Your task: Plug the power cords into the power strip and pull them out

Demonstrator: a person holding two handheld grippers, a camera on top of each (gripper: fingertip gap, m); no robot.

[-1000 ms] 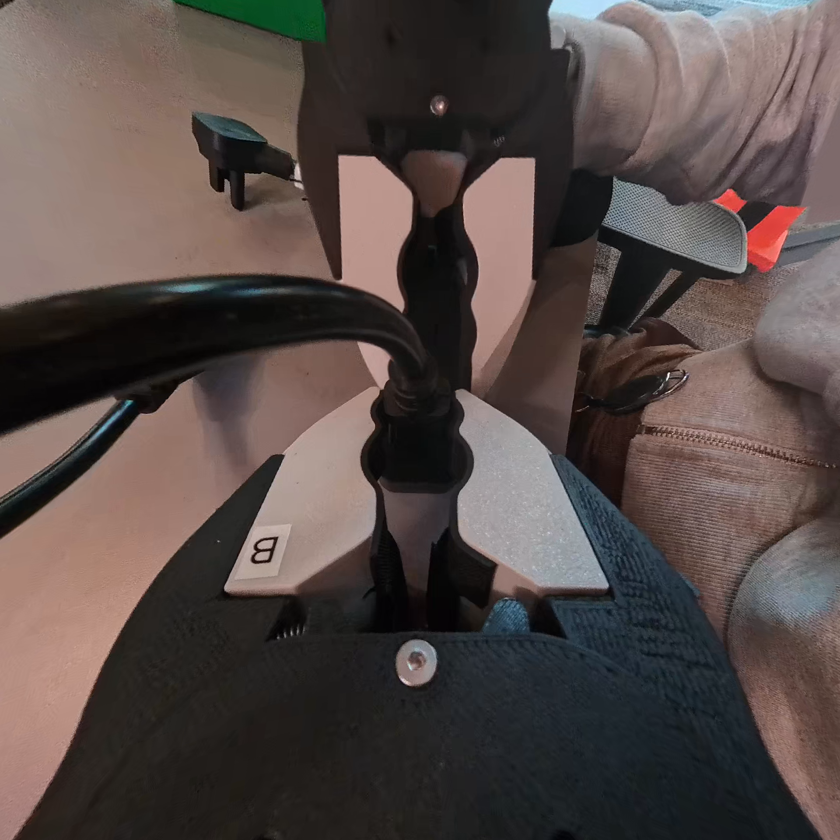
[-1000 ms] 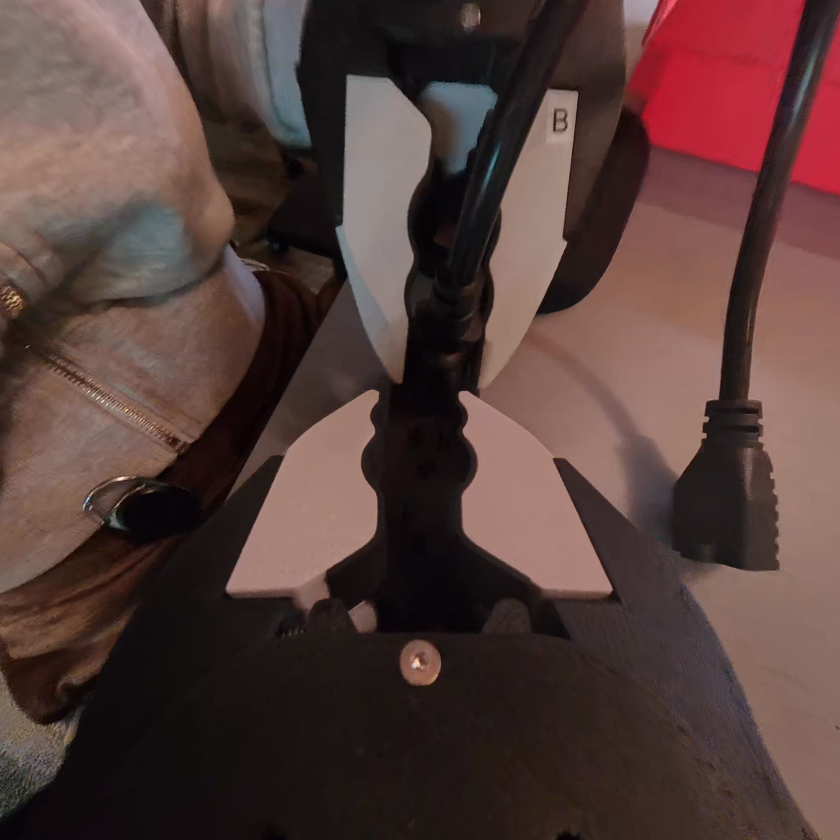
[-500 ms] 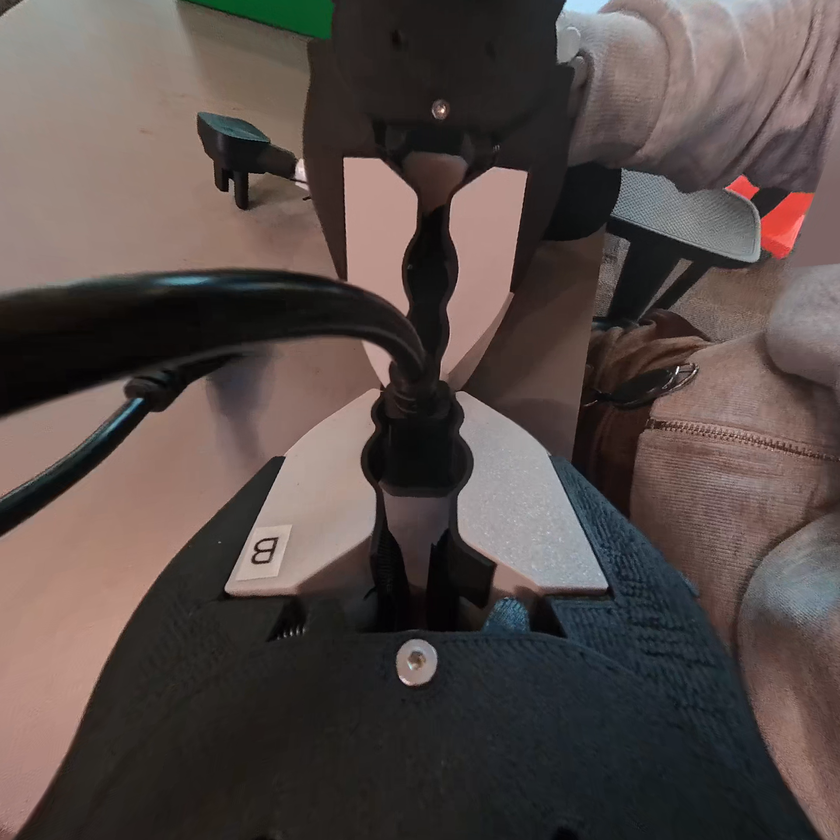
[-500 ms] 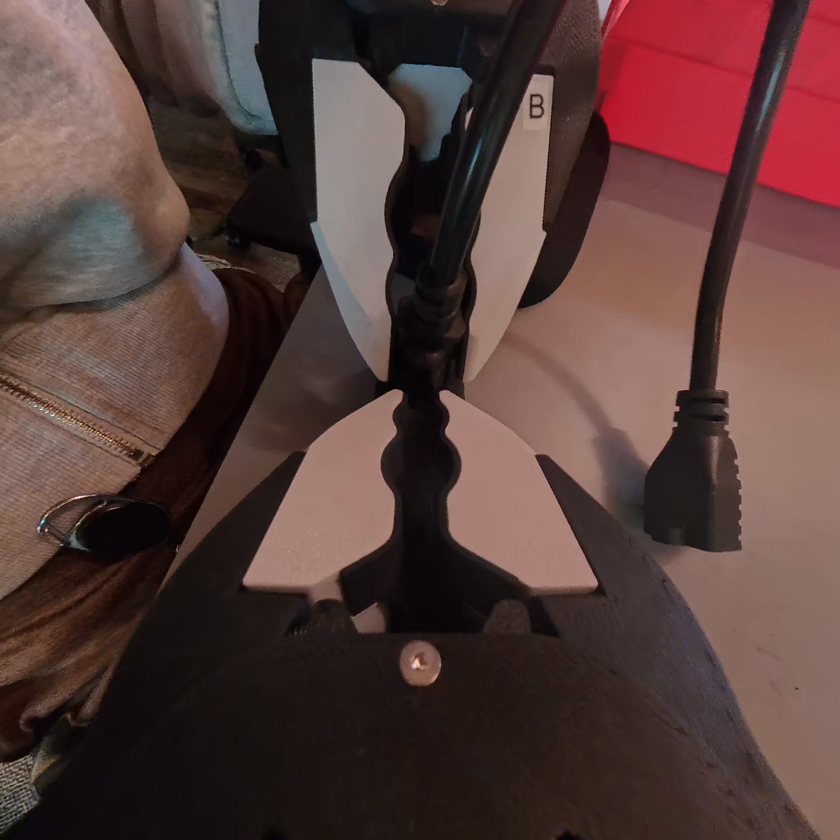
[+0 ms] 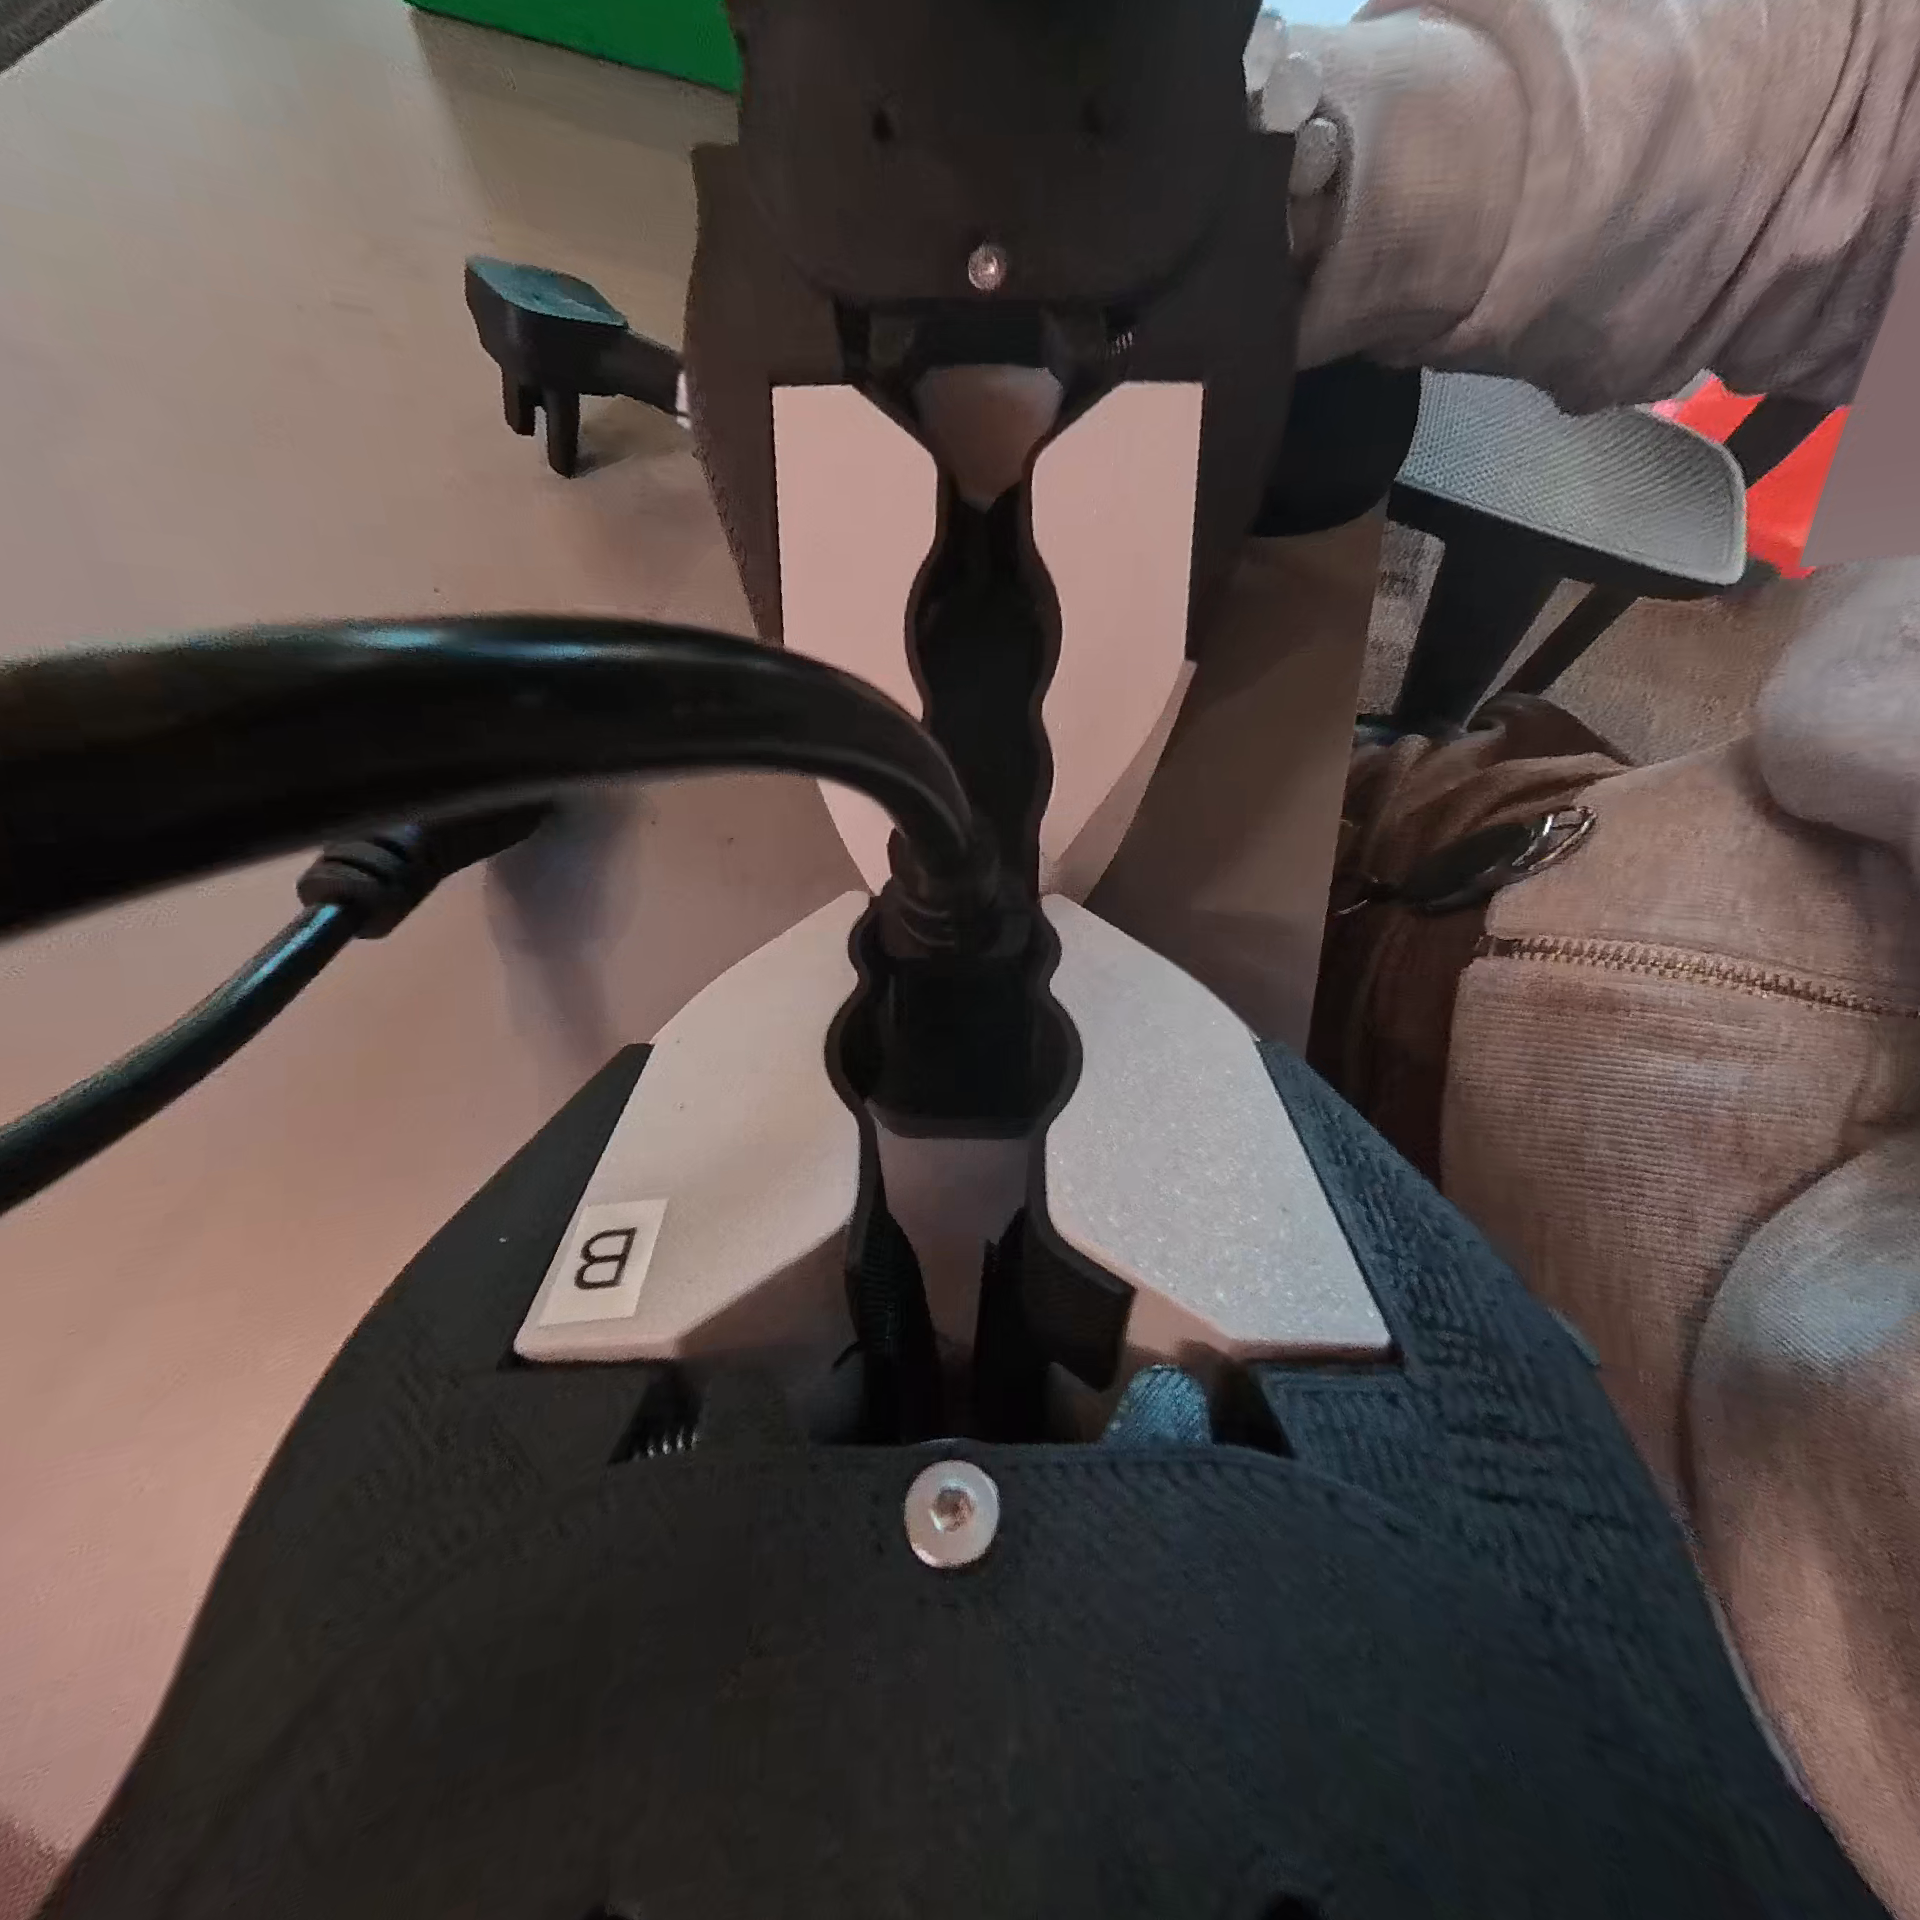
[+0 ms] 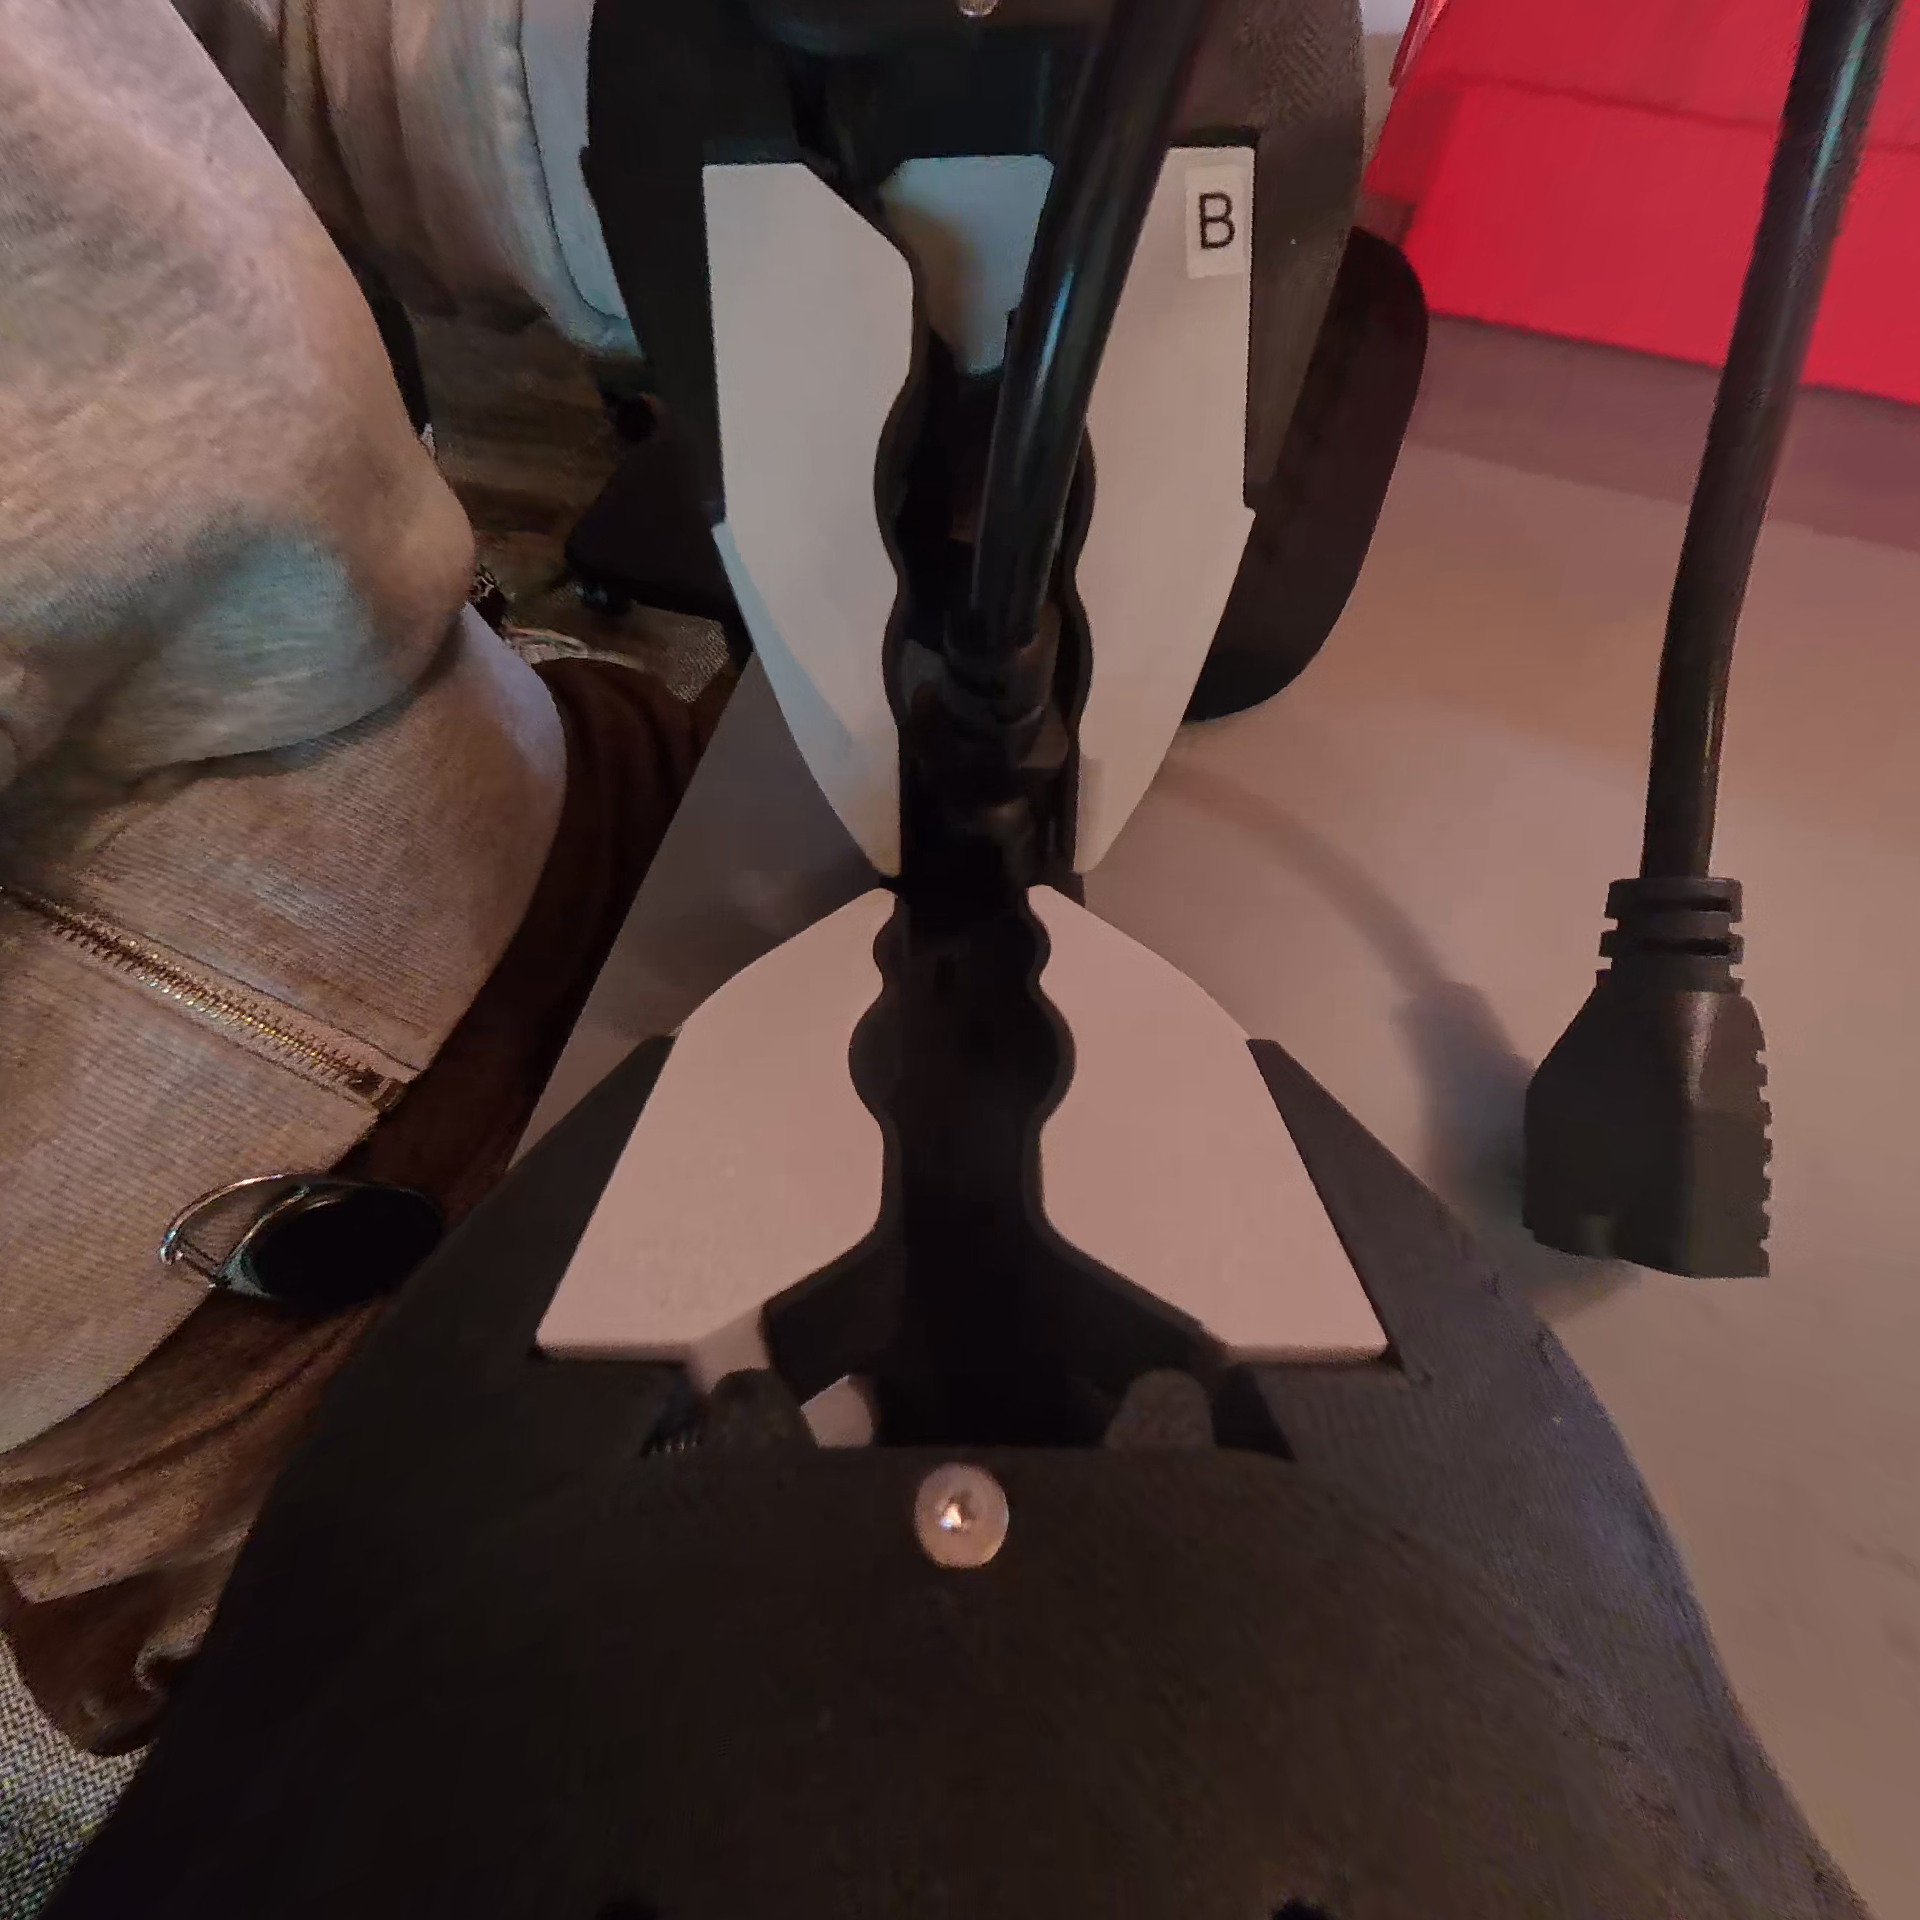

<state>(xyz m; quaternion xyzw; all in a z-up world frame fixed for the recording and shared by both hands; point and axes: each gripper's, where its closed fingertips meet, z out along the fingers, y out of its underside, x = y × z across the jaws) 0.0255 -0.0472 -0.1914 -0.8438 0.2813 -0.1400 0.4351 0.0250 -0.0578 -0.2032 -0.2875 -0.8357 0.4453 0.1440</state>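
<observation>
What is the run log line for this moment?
left gripper: shut on black plug | right gripper: shut on mating connector

both wrist cameras face each other closely, sharing the table (image 5: 260,416) edge.

Left wrist view: evenly and warmly lit; soft shadows are cast on the tabletop (image 5: 260,1299). The near black cord (image 5: 416,727) is blurred. Right wrist view: dimmer, reddish cast; glare is seen along the cord (image 6: 1039,416). Edges are bowed by wide-angle distortion.
</observation>
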